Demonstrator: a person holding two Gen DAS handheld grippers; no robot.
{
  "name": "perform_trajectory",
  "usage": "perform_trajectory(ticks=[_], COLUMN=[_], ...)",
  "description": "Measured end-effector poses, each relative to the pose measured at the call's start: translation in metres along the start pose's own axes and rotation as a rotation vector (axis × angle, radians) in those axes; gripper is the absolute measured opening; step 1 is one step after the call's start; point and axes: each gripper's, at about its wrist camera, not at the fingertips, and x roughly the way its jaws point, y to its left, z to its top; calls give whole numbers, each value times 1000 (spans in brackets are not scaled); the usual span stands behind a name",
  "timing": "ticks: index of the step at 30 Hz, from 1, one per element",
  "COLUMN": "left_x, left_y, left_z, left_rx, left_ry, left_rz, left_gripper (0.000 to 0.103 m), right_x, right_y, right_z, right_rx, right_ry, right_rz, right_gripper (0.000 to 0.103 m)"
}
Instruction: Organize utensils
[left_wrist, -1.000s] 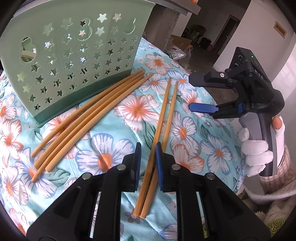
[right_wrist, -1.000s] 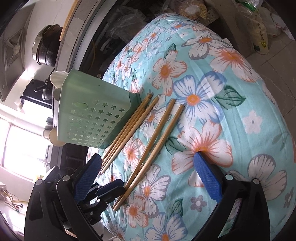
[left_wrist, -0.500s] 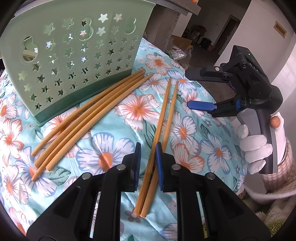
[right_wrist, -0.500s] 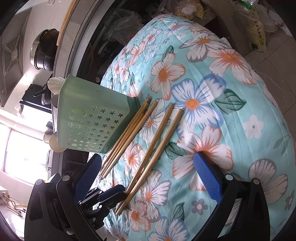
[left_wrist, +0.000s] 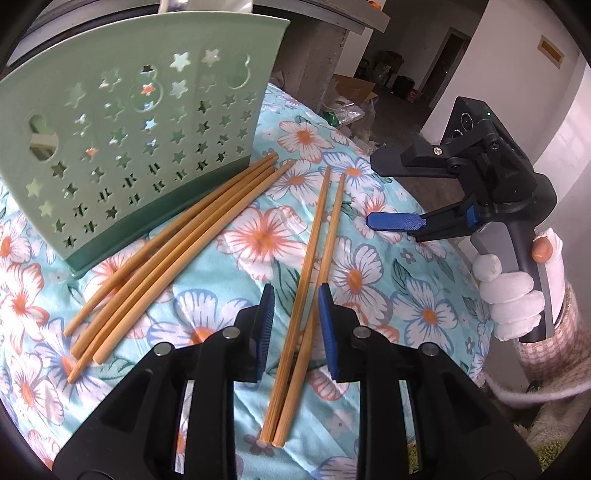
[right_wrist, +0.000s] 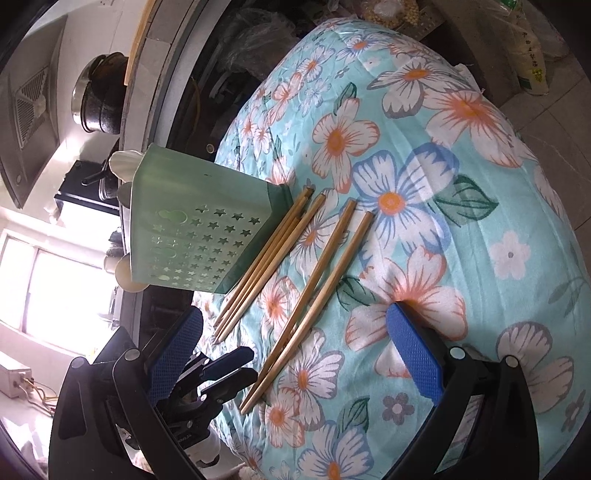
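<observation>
The left gripper (left_wrist: 294, 325), black-armed with blue ribbed pads (left_wrist: 266, 325), pointed steeply downward, and its jaws had just been opening; a pair of chopsticks lay between the pads, with a gap showing on each side. The right gripper (right_wrist: 295, 354), of the same black and blue build, stood with its jaws spread wide and nothing between them. In the left wrist view, a white-gloved hand (left_wrist: 513, 295) gripped its grey handle, one bare fingertip showing through the glove.
</observation>
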Motion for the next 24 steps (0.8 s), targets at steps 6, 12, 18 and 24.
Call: perform_trajectory(ticks=[6, 12, 18, 24], left_x=[18, 31, 46, 47], left_y=[-12, -15, -21, -21], left_z=[9, 21, 29, 33], left_rx=[97, 148, 192, 210], left_ry=[30, 62, 91, 84], left_rz=[82, 115, 149, 160], left_gripper=[23, 23, 22, 5], right_x=[-6, -13, -16, -18], right_y=[-5, -12, -19, -17], right_z=[-3, -4, -5, -8], right_rx=[5, 21, 64, 94], right_ry=[-7, -22, -32, -41], right_rz=[8, 9, 5, 8], right_gripper=[90, 77, 61, 52])
